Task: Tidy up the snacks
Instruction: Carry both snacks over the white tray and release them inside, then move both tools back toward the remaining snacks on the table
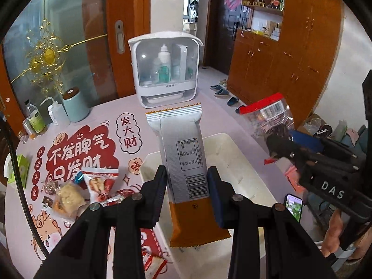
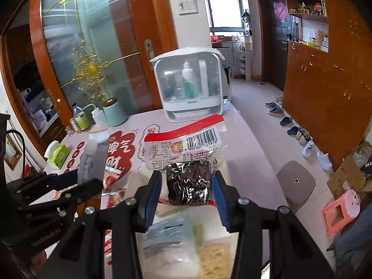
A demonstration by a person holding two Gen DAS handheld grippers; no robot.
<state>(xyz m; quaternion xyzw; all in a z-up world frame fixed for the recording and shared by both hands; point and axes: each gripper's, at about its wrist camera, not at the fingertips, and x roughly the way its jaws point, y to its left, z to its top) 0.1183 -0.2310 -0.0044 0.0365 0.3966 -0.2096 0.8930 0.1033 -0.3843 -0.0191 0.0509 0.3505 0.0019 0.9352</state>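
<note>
So the left gripper (image 1: pixel 187 183) has its fingers (image 1: pixel 160 186) clamped on a long wafer-style packet (image 1: pixel 183 162), gripping it across the narrow width near the lower third. Its long axis runs straight away from the camera, crimped zigzag end pointing toward the white storage box (image 1: pixel 165 69) at the far side of the surface (image 1: pixel 130 107). The wrapper is smooth foil, silver-grey on the printed back with an orange band at the near end, seam side up, barcode showing. It hangs above the white tray (image 1: pixel 234 162).

The right gripper (image 2: pixel 187 186) is closed on a clear plastic pouch (image 2: pixel 186 158), fingers (image 2: pixel 218 193) pinching both sides of the dark, crinkly, glossy lump inside. The pouch stands more or less upright, its red header strip and barcode on top, leaning toward the storage box. It is held over the tray too, above two soft-looking packets, one pale blue (image 2: pixel 169 234) and one yellowish (image 2: pixel 214 260).

Loose snacks (image 1: pixel 93 190) lie left of the tray.
</note>
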